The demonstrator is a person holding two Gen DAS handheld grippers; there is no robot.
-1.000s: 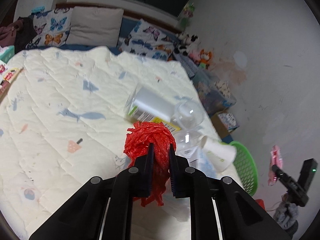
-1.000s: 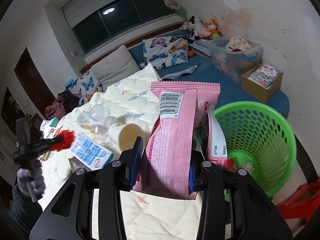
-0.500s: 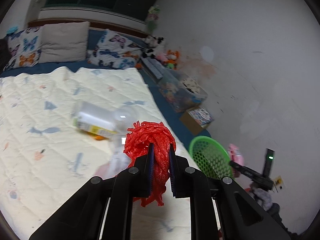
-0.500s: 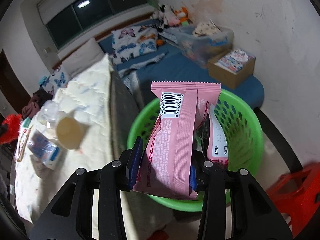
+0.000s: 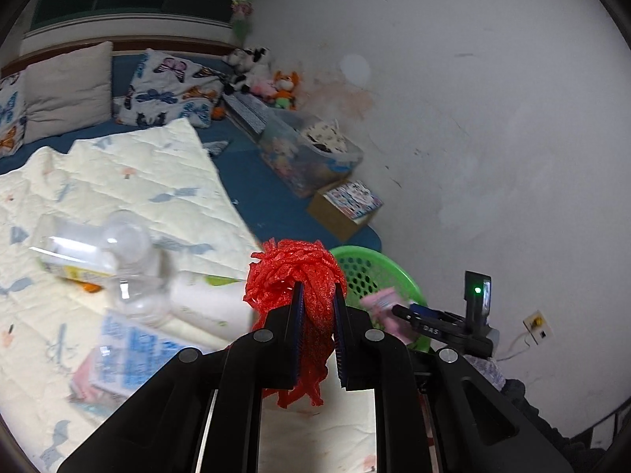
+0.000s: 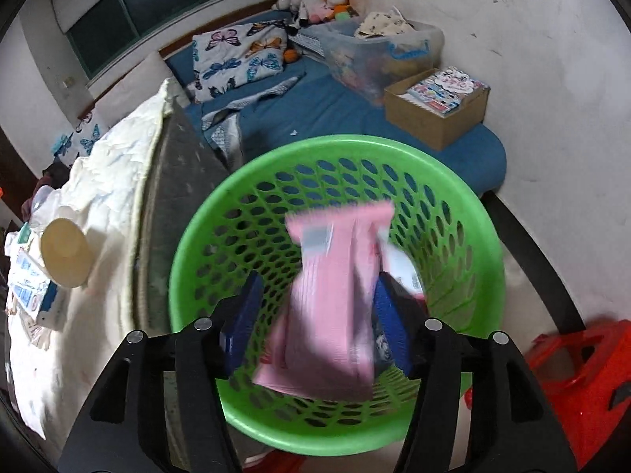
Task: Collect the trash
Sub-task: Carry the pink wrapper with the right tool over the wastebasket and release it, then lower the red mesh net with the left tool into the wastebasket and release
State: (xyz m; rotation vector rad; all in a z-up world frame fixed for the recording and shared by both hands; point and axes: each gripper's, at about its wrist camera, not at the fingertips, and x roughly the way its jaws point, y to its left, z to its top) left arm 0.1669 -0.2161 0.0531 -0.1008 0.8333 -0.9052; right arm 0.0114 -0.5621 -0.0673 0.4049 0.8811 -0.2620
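The pink snack wrapper [image 6: 335, 307] hangs blurred between my right gripper [image 6: 315, 323] and the green basket [image 6: 276, 433] below it; my jaws have just been opening, a clear gap on one side, so I think it is dropping free, though blur hides the other pad. A second ago I clamped it over the bed. My left gripper [image 5: 317, 315] pinches the red mesh netting [image 5: 295, 272], swung toward the basket.

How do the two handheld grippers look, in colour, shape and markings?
Both the left gripper and the right gripper have glossy black plastic bodies with angular fingers, round silver screw heads and dark blue ribbed pads. Seen from the left wrist, the right gripper bears small white lettering and a black box with a green light.
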